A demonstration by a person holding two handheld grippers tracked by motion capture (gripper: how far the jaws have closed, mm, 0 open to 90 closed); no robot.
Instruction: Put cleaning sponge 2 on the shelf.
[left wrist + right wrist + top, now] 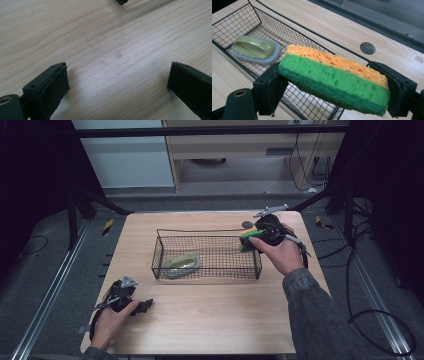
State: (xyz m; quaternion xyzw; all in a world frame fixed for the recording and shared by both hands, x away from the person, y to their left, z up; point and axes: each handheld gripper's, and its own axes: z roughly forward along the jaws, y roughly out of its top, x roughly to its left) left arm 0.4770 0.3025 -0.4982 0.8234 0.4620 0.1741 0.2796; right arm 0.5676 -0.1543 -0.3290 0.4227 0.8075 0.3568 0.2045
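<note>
Right gripper clamps the green-and-orange rectangular sponge by its ends
Long axis slopes from upper left to lower right; orange face up; left gripper gapes, empty

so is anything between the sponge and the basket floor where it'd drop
Nothing visible: the sponge, held in the right tongs, hangs over the wire basket's bare right end. The handled scrubber lies at the opposite end.

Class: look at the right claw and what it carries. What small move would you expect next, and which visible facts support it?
Probably ease the right claw further over the wire basket and lower. It is shut on the sponge above the basket's right end, while a handled scrubber already lies inside at the left. The left claw is open and empty.
</note>
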